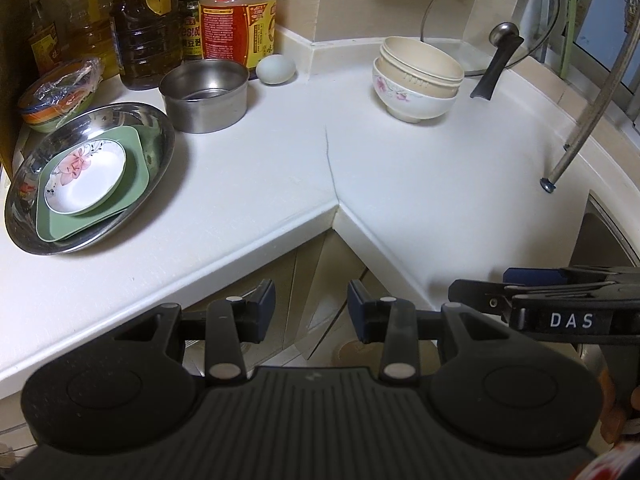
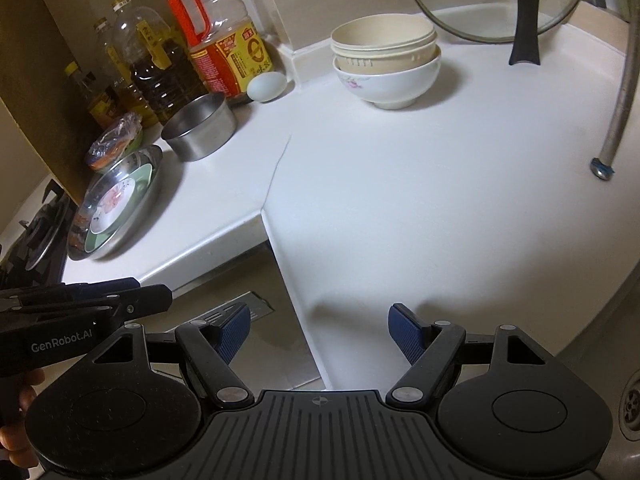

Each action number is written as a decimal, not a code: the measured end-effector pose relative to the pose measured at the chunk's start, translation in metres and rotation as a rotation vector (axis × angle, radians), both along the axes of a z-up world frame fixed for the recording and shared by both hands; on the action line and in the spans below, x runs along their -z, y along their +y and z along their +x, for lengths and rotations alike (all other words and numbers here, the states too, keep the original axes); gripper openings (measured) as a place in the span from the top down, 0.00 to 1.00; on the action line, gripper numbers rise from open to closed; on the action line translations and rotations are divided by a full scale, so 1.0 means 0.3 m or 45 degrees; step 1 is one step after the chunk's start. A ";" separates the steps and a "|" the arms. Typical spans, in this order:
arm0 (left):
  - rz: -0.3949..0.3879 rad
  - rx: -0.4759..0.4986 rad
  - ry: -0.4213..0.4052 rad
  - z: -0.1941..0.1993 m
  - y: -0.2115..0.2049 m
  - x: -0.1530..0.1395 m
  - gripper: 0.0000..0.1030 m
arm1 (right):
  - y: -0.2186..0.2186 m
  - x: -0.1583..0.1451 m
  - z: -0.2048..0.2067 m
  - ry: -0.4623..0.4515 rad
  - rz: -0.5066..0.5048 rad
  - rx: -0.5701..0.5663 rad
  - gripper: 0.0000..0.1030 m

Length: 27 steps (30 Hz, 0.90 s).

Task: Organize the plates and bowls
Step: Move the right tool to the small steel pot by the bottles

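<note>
A stack of bowls (image 1: 416, 80), beige ones nested in a white floral bowl, stands at the back of the white counter; it also shows in the right wrist view (image 2: 386, 64). At the left a steel dish (image 1: 24, 224) holds green square plates (image 1: 136, 184) with a small floral plate (image 1: 86, 176) on top; the dish also shows in the right wrist view (image 2: 148, 196). A steel bowl (image 1: 206, 96) stands behind it. My left gripper (image 1: 311, 308) is open and empty off the counter's front corner. My right gripper (image 2: 319, 334) is open and empty at the counter's front edge.
Oil and sauce bottles (image 1: 236, 8) line the back left wall, with an egg (image 1: 276, 69) and a plastic-wrapped bowl (image 1: 60, 94) nearby. A glass pot lid (image 1: 492, 20) leans at the back right. A metal hose (image 1: 588, 120) hangs over the sink (image 2: 632, 400). A gas stove (image 2: 36, 232) is far left.
</note>
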State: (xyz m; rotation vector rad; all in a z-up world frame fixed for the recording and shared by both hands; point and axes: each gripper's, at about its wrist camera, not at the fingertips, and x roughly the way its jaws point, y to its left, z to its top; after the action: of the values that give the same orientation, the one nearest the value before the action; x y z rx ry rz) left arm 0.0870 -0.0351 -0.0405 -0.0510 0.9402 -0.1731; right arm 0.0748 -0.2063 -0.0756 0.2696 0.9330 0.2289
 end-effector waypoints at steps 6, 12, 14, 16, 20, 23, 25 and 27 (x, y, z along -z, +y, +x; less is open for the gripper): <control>-0.004 -0.014 -0.003 0.048 0.033 0.001 0.65 | 0.029 0.009 0.058 0.009 -0.012 -0.009 0.26; -0.008 -0.034 -0.017 0.122 0.086 0.000 0.65 | 0.052 0.012 0.139 0.001 -0.011 0.000 0.26; -0.007 -0.041 -0.024 0.149 0.107 0.000 0.65 | 0.061 0.010 0.171 -0.008 -0.002 0.005 0.26; -0.004 -0.051 -0.033 0.178 0.130 -0.002 0.65 | 0.070 0.008 0.205 -0.017 0.007 0.011 0.26; 0.013 -0.082 -0.053 0.239 0.184 -0.002 0.65 | 0.091 0.004 0.282 -0.042 0.016 0.024 0.26; 0.017 -0.111 -0.070 0.288 0.231 -0.003 0.66 | 0.112 0.004 0.348 -0.048 0.020 0.021 0.26; 0.025 -0.130 -0.084 0.322 0.261 -0.006 0.66 | 0.131 0.000 0.391 -0.064 0.015 0.018 0.26; 0.025 -0.145 -0.096 0.355 0.293 -0.007 0.66 | 0.153 -0.005 0.435 -0.086 0.016 0.012 0.27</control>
State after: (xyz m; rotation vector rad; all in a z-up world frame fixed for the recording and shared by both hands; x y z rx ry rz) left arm 0.1937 0.0528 -0.0384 -0.0789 0.8611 -0.0603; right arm 0.2052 -0.1605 -0.0742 0.2761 0.8634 0.2342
